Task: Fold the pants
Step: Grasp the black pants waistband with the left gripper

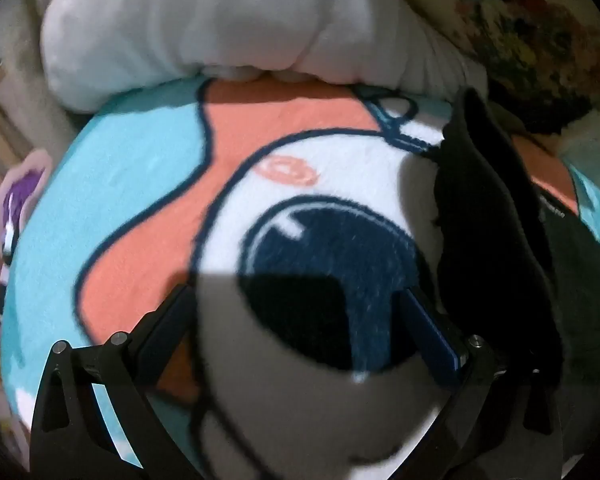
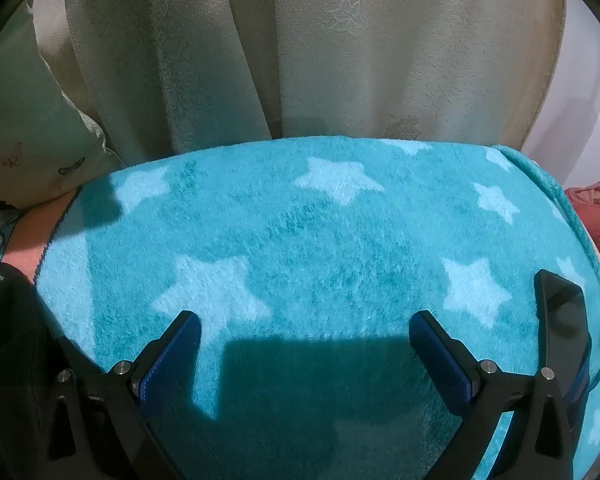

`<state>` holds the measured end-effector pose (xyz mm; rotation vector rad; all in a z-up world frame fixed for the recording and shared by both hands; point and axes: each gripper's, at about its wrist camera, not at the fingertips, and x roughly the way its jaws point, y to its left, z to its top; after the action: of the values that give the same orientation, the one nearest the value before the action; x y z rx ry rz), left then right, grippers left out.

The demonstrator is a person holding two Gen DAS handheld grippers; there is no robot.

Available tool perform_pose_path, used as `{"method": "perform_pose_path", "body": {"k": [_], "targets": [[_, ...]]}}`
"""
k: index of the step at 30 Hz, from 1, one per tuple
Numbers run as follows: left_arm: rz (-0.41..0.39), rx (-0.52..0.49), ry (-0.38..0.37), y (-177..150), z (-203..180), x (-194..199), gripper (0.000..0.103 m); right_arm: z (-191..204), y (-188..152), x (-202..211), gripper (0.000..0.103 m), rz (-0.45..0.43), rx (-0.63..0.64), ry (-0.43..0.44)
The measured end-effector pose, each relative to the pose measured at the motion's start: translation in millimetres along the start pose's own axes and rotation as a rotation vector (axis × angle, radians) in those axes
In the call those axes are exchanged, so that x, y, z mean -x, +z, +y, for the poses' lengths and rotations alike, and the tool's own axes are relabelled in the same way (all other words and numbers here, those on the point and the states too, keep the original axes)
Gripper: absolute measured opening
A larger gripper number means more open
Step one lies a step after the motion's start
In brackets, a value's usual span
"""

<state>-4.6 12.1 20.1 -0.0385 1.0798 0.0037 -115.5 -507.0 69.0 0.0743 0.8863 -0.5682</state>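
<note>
Black pants lie in a long heap on the right side of a cartoon-print blanket in the left wrist view. My left gripper hangs open over the blanket's dark blue eye print, just left of the pants, with nothing between its fingers. In the right wrist view a dark edge of the pants shows at the far left. My right gripper stands open above the turquoise star-patterned blanket, holding nothing.
A white pillow lies at the blanket's far edge, a colourful patterned cloth at top right. A beige curtain hangs behind the bed. A pale cushion sits at left, something red at right.
</note>
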Motion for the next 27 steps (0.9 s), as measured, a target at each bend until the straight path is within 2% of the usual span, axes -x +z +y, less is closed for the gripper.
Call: {"method": "perform_pose_path", "body": {"k": [3, 6, 9, 11, 21, 24, 27], "targets": [[-0.066, -0.003, -0.027, 3.0, 5.0, 39.0, 0.099, 0.6, -0.2, 0.3, 0.103, 0.000, 0.001, -0.002], [-0.125, -0.035, -0.011, -1.0, -10.4, 76.4, 0.099, 0.5, -0.2, 0.2, 0.103, 0.001, -0.001, 0.001], [-0.134, -0.042, -0.046, -6.9, -19.2, 98.2, 0.099, 0.3, -0.1, 0.1, 0.103, 0.002, -0.002, 0.003], [-0.133, -0.057, -0.065, -13.2, -30.3, 103.5, 0.099, 0.2, 0.0, 0.0, 0.103, 0.003, -0.002, 0.003], [-0.155, -0.153, -0.060, -11.0, -101.6, 104.6, 0.099, 2.1, 0.0, 3.1, 0.103, 0.024, 0.012, 0.007], [-0.177, -0.162, -0.054, -12.0, -114.0, 110.6, 0.099, 3.8, -0.1, 16.4, 0.101, 0.059, 0.032, 0.015], [-0.174, -0.162, -0.069, -11.2, -122.4, 112.6, 0.099, 8.1, -1.7, 59.3, 0.100, 0.021, 0.006, 0.060]]}}
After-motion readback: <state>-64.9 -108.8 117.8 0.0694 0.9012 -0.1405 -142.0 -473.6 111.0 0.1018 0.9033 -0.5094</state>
